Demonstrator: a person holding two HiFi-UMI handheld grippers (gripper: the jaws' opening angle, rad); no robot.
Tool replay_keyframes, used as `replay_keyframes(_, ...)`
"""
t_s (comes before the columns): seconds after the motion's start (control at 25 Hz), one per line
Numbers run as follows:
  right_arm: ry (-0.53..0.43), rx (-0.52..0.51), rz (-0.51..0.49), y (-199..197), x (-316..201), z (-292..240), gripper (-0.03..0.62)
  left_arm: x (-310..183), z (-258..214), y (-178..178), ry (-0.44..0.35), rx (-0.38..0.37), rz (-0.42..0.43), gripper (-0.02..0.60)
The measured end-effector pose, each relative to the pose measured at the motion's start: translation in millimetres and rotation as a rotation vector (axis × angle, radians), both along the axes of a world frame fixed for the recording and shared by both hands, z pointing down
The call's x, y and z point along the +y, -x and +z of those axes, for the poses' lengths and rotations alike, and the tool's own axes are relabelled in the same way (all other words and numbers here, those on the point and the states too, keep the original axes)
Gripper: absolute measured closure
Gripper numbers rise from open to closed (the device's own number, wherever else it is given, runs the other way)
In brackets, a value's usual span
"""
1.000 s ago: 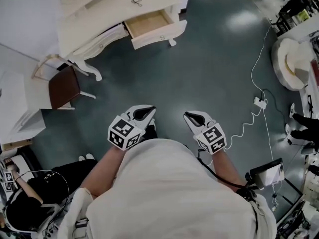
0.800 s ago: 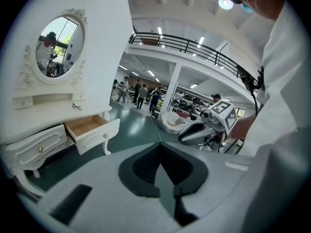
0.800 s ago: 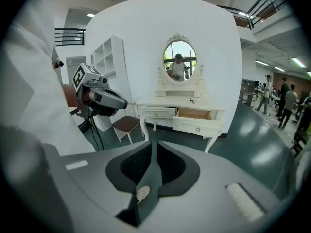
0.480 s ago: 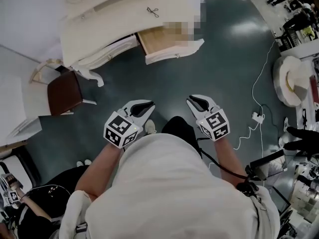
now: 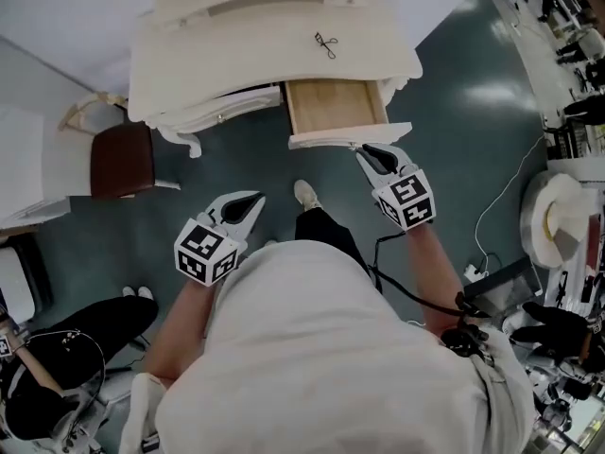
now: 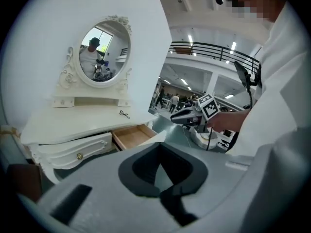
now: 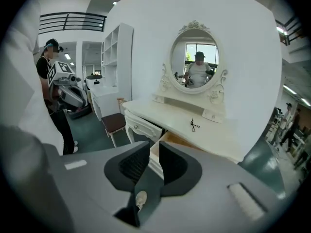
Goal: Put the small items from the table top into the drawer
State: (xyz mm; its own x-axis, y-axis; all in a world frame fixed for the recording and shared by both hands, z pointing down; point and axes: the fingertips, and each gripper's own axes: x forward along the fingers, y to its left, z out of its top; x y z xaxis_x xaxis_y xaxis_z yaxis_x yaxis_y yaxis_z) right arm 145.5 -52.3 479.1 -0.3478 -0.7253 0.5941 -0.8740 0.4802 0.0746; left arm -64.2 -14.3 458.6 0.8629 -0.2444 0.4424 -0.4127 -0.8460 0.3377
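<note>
On the cream dressing table (image 5: 227,36) lies one small dark scissor-like item (image 5: 326,44), also seen in both gripper views (image 6: 124,113) (image 7: 194,125). Below it, the wooden drawer (image 5: 336,107) stands pulled out and looks empty. My right gripper (image 5: 371,149) hovers at the drawer's front right corner. Its jaws have just been opening, and they are open (image 7: 151,152) with nothing between them. My left gripper (image 5: 248,202) hangs over the floor, well short of the table. Its pads meet (image 6: 159,152) and hold nothing.
A brown-seated chair (image 5: 121,162) stands left of the table. An oval mirror (image 7: 197,67) rises behind the table top. My shoe (image 5: 306,195) is on the green floor before the drawer. Another person (image 5: 57,348) sits at lower left; benches and cables lie to the right.
The person has walked up to the dressing table. Both grippers moved toward it, the right one from mid-floor to the drawer front. The drawer now lies straight ahead.
</note>
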Motion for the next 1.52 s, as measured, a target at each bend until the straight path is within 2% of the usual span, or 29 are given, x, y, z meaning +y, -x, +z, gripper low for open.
replay_keyframes(0.2,-0.003,0.04,-0.075,-31,-74,1,0.534,-33,-28,-30,-0.028,0.02,-0.086,0.583)
replay_keyframes(0.4,0.019,0.046,-0.128,-68,-155,16,0.531,-77,-37,-71,-0.021,0.004,-0.153,0.581)
replay_keyframes(0.52,0.033,0.047,-0.142,-81,-198,27,0.522,-96,-38,-81,-0.015,-0.016,-0.202,0.581)
replay_keyframes(0.68,0.055,0.035,-0.155,-85,-239,41,0.493,-107,-38,-84,-0.002,-0.034,-0.282,0.581)
replay_keyframes(0.92,0.067,0.046,-0.173,-85,-291,65,0.47,-117,-36,-89,0.0,-0.06,-0.357,0.581)
replay_keyframes(1.2,0.117,0.054,-0.166,-75,-359,105,0.45,-140,-24,-71,0.043,-0.108,-0.456,0.581)
replay_keyframes(1.52,0.151,0.065,-0.124,-69,-396,135,0.454,-139,-20,-49,0.062,-0.134,-0.532,0.581)
